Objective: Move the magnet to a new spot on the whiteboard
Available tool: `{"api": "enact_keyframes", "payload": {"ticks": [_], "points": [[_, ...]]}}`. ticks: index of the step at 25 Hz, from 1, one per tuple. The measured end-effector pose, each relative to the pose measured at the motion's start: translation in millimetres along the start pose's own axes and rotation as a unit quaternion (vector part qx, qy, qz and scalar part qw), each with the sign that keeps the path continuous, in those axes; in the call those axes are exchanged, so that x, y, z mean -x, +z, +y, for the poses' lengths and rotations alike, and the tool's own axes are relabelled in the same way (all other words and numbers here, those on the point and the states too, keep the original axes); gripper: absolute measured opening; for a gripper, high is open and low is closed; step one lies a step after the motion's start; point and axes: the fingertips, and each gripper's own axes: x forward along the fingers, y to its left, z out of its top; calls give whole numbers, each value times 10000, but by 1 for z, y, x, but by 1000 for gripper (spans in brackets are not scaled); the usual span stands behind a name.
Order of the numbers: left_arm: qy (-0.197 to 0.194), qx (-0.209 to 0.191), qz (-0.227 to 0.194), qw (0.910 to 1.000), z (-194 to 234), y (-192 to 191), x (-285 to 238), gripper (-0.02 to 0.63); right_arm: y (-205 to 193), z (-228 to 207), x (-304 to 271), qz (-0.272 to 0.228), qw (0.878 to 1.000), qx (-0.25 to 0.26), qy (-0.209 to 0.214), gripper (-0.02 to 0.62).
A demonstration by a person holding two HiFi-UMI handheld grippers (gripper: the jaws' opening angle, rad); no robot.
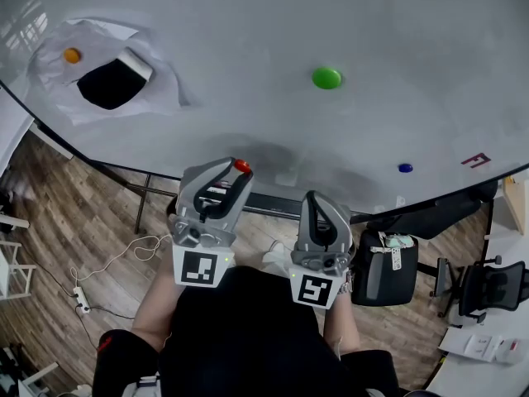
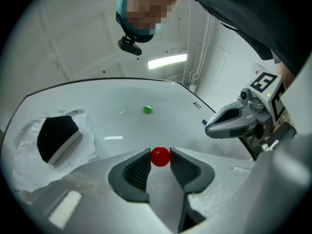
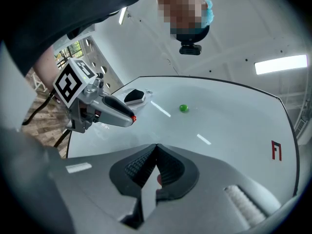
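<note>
Left gripper [image 2: 160,158] fingers pinch the red magnet [image 2: 160,156] near the whiteboard's [image 1: 248,48] lower edge; contact with the board is unclear. Right gripper [image 3: 156,147] fingers are closed, empty. Green magnet [image 1: 326,78] at one o'clock, eraser [image 1: 111,82] at ten.

We see wood-plank floor [image 1: 78,213] | black office chair [image 1: 489,292] at right | white power strip [image 1: 80,302] on floor | lit ceiling strip light [image 2: 167,61]

round red magnet [image 2: 160,156], pinched in left gripper [image 2: 160,153]
</note>
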Motion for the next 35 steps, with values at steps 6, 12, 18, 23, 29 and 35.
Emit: {"api": "enact_keyframes", "payload": {"ticks": [6,12,18,23,29,35], "points": [[24,-95,-2,10000,1,-1,-17,131,-8,-12,3,55,10000,15,-57,2],[56,-162,13,9999,0,-3,-32,131,-16,-22,6,131,9998,15,-124,2],[49,-183,79,9998,-3,-10,-41,131,-23,-24,9,207,9997,-22,-142,2],[110,-188,116,9997,-4,-13,-46,131,-27,-27,10,236,9996,-16,-145,2],[177,-175,134,9996,-2,-17,-50,130,-30,-28,9,243,9996,-35,-130,2],[180,-191,183,9995,-1,-21,-52,130,-33,-28,7,259,9996,-51,-118,2]]}}
